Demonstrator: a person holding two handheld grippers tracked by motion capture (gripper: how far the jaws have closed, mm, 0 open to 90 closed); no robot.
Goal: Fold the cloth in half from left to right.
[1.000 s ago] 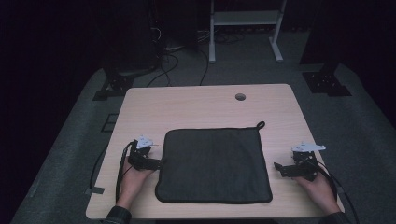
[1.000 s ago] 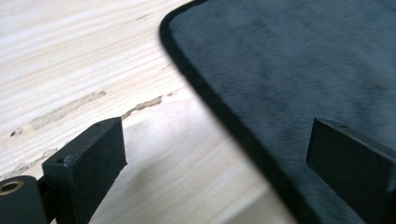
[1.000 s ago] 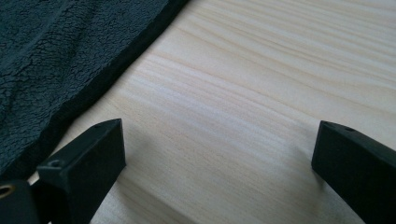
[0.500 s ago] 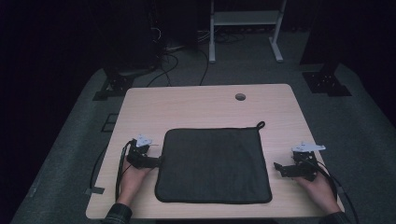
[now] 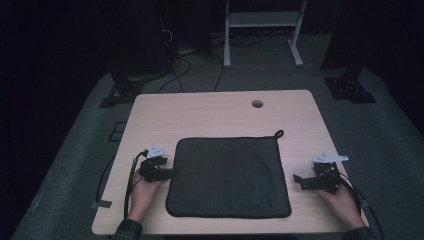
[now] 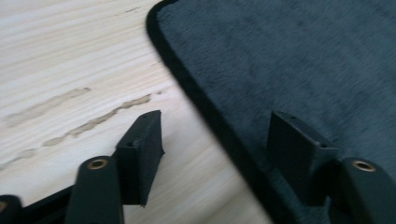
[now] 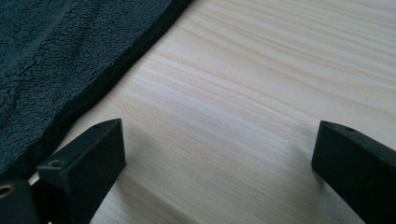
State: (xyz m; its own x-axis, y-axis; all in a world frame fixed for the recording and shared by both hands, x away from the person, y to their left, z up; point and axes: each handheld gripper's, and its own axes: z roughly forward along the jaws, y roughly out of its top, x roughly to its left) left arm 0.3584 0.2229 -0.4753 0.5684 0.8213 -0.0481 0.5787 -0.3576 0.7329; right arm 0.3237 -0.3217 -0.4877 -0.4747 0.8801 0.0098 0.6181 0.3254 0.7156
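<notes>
A dark grey square cloth (image 5: 230,175) with a hanging loop (image 5: 278,133) lies flat on the wooden table (image 5: 210,112). My left gripper (image 5: 167,173) sits at the cloth's left edge. In the left gripper view the hemmed edge of the cloth (image 6: 289,60) runs between its jaws, one over bare wood and one over the fabric. These jaws (image 6: 217,140) have just been closing, and the pads stand apart from the hem. My right gripper (image 5: 297,179) rests just off the cloth's right edge. It stands open (image 7: 219,154) over bare wood, with the cloth (image 7: 60,51) beside it.
A round cable hole (image 5: 257,103) sits near the table's far edge. Beyond the table are a white stand (image 5: 260,30), cables on the floor and dark equipment. The person's hands hold both grippers near the table's front edge.
</notes>
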